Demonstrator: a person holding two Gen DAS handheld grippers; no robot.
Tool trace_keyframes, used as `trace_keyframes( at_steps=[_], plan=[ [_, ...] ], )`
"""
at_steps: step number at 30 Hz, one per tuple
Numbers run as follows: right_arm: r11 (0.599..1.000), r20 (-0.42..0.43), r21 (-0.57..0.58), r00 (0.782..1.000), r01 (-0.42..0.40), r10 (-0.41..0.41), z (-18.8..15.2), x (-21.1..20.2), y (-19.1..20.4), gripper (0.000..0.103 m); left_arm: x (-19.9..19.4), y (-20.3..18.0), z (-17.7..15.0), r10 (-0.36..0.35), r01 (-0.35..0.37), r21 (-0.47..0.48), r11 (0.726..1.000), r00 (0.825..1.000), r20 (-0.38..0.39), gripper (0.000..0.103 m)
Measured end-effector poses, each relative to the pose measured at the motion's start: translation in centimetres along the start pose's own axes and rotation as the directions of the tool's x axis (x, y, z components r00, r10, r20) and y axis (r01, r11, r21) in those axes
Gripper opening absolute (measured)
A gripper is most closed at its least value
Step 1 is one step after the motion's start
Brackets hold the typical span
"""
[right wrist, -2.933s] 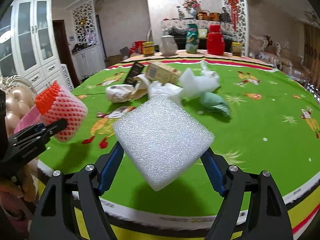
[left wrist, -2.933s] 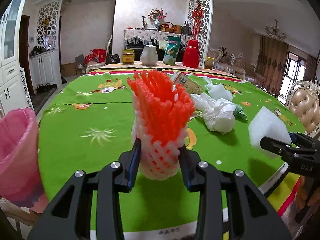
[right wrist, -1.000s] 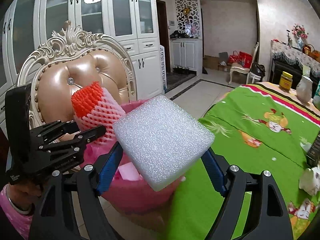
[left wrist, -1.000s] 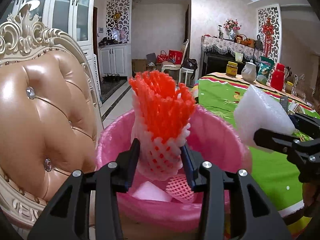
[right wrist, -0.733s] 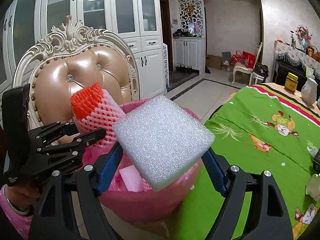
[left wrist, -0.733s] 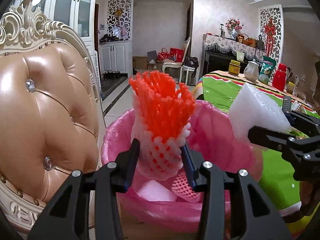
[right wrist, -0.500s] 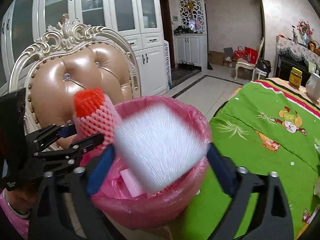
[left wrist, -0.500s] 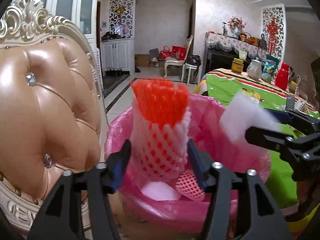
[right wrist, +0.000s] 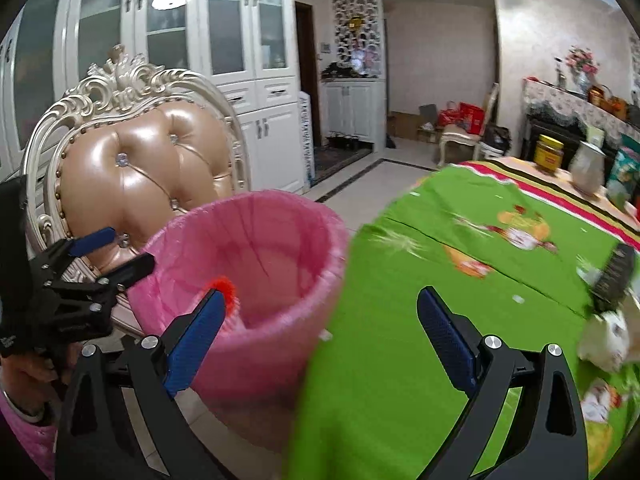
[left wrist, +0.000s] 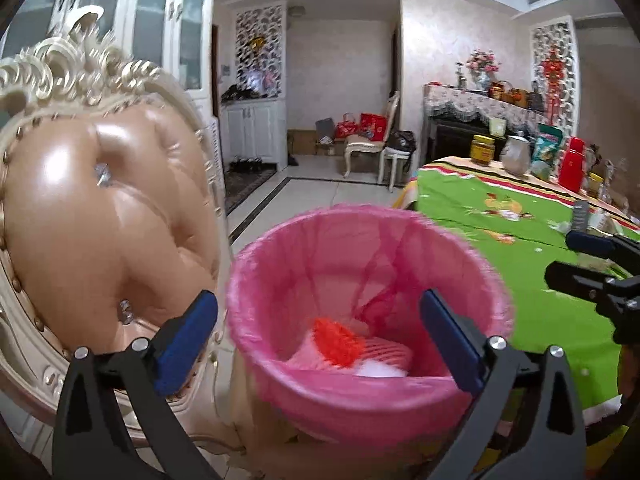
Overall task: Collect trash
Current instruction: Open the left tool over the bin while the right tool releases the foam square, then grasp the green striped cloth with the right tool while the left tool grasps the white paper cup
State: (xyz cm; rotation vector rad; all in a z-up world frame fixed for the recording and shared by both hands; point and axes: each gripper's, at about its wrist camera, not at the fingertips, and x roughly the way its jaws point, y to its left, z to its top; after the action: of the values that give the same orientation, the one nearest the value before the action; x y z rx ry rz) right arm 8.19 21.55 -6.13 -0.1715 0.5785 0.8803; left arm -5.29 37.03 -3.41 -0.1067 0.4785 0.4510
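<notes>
Both grippers, left [left wrist: 318,334] and right [right wrist: 320,326], hung with jaws spread and empty by the pink bin [left wrist: 280,248], the foam trash [left wrist: 340,342] inside. A careless swing toward the table [right wrist: 460,280] risked tipping it.

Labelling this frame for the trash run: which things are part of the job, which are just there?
Job:
pink bin
red foam net in it
white foam in it
crumpled white trash on table

Lying about:
chair
yellow-lid jar
white jug
</notes>
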Motion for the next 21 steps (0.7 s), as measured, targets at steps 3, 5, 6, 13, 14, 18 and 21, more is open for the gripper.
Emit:
trace_keyframes(
  at_steps=[3,5,6,13,14,18,21],
  plan=[
    [0.998,-0.002,0.049,0.999,0.044,-0.044,-1.1,-1.8,-2.4,0.091,-1.6,-3.4,0.4,-0.064,0.063,0.04,0.997,0.997,0.036,0.098],
    [0.993,-0.005,0.095,0.997,0.075,-0.075,-1.9,-3.1,-4.4,0.091,-2.2,-5.7,0.6,-0.123,0.121,0.069,0.99,0.992,0.038,0.098],
    [0.989,-0.006,0.118,0.996,0.09,-0.09,-2.2,-3.8,-5.5,0.091,-2.3,-6.7,0.6,-0.148,0.145,0.081,0.986,0.988,0.033,0.098],
    [0.942,0.001,0.261,0.976,0.212,-0.22,-5.2,-9.6,-12.7,0.091,-1.6,-16.7,-0.5,-0.312,0.324,0.184,0.928,0.946,-0.092,0.098],
    [0.931,-0.002,0.28,0.97,0.234,-0.243,-5.6,-10.4,-13.8,0.091,-1.5,-17.8,-0.8,-0.326,0.342,0.193,0.92,0.939,-0.109,0.098],
    [0.889,-0.016,0.35,0.95,0.297,-0.311,-7.5,-13.9,-18.0,0.092,-0.7,-22.8,-1.6,-0.382,0.417,0.22,0.882,0.905,-0.186,0.098],
    [0.849,-0.041,0.385,0.925,0.363,-0.377,-9.0,-16.4,-21.3,0.092,0.3,-26.9,-1.5,-0.396,0.452,0.235,0.861,0.884,-0.249,0.098]
  ],
)
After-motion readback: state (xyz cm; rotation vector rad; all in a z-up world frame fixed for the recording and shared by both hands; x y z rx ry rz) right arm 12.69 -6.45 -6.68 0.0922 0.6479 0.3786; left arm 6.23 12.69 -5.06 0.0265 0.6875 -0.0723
